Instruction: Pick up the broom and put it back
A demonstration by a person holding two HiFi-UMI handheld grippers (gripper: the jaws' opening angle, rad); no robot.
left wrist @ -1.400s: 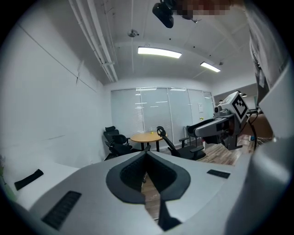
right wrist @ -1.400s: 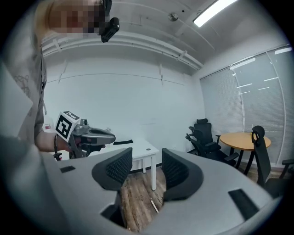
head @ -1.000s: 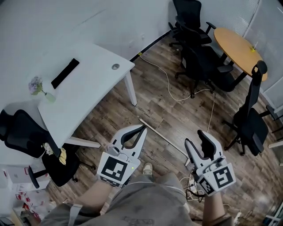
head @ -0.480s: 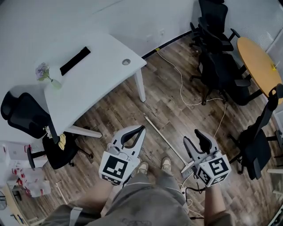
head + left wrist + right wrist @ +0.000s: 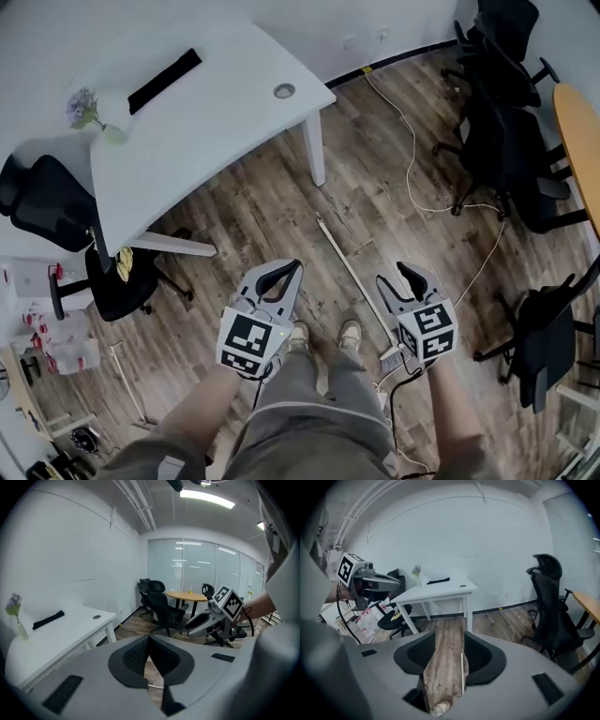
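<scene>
Broom (image 5: 352, 278), thin pale handle, flat on floor (image 5: 272, 211); left gripper (image 5: 293, 268) jaws together, right gripper (image 5: 391, 274) jaws apart, both empty.

White table (image 5: 216, 122) up top, flower vase (image 5: 106, 133) on it, black chair (image 5: 47, 202) beside, white cable (image 5: 410, 161) trailing across wooden floor (image 5: 253, 217).

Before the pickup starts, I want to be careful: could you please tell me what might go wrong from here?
The broom lies flat, its thin handle beside the shoe; a step could pin it. The white cable trails toward the bristle end and might snag. The right claw is open, apart from the handle, which may slip once gripped.
</scene>
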